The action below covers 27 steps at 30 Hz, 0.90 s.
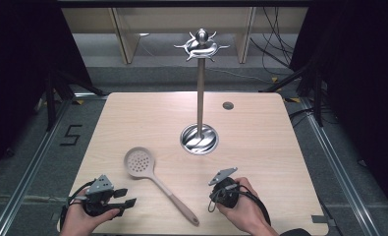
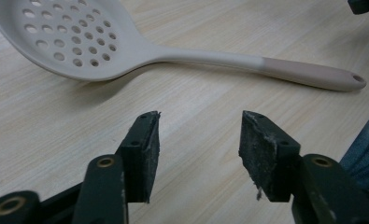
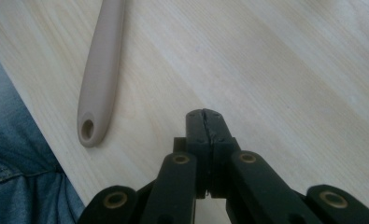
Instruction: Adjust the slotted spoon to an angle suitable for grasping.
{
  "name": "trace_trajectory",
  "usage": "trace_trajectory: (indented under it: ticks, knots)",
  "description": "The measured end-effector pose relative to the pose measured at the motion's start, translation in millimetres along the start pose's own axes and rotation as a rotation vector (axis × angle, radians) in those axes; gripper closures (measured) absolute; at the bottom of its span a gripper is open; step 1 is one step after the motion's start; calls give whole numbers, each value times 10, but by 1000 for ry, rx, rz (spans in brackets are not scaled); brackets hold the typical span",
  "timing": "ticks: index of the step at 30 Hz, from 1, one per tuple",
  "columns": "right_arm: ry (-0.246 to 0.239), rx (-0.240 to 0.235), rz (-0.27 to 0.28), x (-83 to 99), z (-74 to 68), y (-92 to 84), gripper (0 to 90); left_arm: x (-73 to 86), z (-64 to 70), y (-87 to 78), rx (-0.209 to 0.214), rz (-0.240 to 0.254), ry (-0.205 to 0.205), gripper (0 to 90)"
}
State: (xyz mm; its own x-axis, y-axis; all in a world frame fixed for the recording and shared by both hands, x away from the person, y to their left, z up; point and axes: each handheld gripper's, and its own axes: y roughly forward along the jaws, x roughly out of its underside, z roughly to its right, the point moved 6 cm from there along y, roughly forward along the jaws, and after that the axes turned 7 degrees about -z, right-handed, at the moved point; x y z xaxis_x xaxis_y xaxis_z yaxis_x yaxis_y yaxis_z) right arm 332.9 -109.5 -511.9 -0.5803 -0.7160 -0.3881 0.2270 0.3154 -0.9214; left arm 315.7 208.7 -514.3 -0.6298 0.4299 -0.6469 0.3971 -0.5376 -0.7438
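A beige perforated skimmer (image 1: 139, 161) lies flat on the wooden table (image 1: 260, 147), its head toward the middle and its handle (image 1: 181, 206) running to the near edge. My left gripper (image 1: 126, 196) rests at the near left, open, with nothing between its fingers. In the left gripper view the open gripper (image 2: 200, 116) points at the skimmer (image 2: 65, 37), a short way off. My right gripper (image 1: 216, 196) sits right of the handle, shut and empty. The right gripper view shows its tips (image 3: 204, 112) pressed together, with the handle's holed end (image 3: 89, 126) to their left.
A steel utensil stand (image 1: 200, 93) rises from a round base (image 1: 199, 138) at the table's centre, with bare hooks at its top (image 1: 201, 45). A small grey disc (image 1: 228, 105) lies at the far right. Blue trousers (image 3: 14, 177) show past the near table edge.
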Motion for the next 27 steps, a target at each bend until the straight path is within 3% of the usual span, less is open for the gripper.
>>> trace_trajectory:
  ticks: [1,2,4,6,7,9,10,11,13,14,15,16,17,20,22,23,25,27]
  knots:
    - [-19,5,0,0,15,1,900,-7,-9,-1,-8,-7,33,490]
    - [24,8,-7,-1,8,-11,900,-7,10,2,-5,-6,12,513]
    - [35,-5,5,-19,-4,-7,900,-34,-3,-12,-15,7,63,552]
    - [20,-11,16,-33,2,-3,900,-46,40,-18,-4,25,28,603]
    - [19,-13,16,-34,1,-3,900,-62,35,-21,-17,44,48,625]
    - [20,-17,17,-31,-2,3,900,-60,18,-38,-32,26,79,688]
    - [24,-18,17,-28,-1,4,900,-67,59,-27,-16,41,43,722]
    - [28,-19,18,-27,-1,5,900,-77,27,-36,-31,19,100,755]
    - [28,-25,23,-33,2,0,900,-125,70,-25,-22,22,76,841]
    - [56,-46,12,-31,-23,-23,900,-171,56,-30,-24,20,115,875]
    - [81,-35,-9,-16,-28,-43,900,-222,67,-27,-23,21,114,890]
    - [60,-37,17,-37,-20,-37,900,-268,46,-26,-34,16,141,892]
    - [50,-38,25,-41,-19,-42,900,-345,51,-16,-31,11,135,893]
    - [65,-51,25,-40,-60,-65,900,-590,10,73,-47,4,164,895]
    - [57,-62,30,-51,-107,-79,900,-742,-28,160,-51,-21,208,895]
    - [49,-65,33,-57,-126,-86,900,-839,-21,252,-43,-30,187,895]
    - [40,-90,29,-74,-221,-104,900,-995,-64,409,-59,-59,227,895]
    - [20,-111,27,-88,-307,-101,900,-1103,-87,581,-64,-102,221,895]
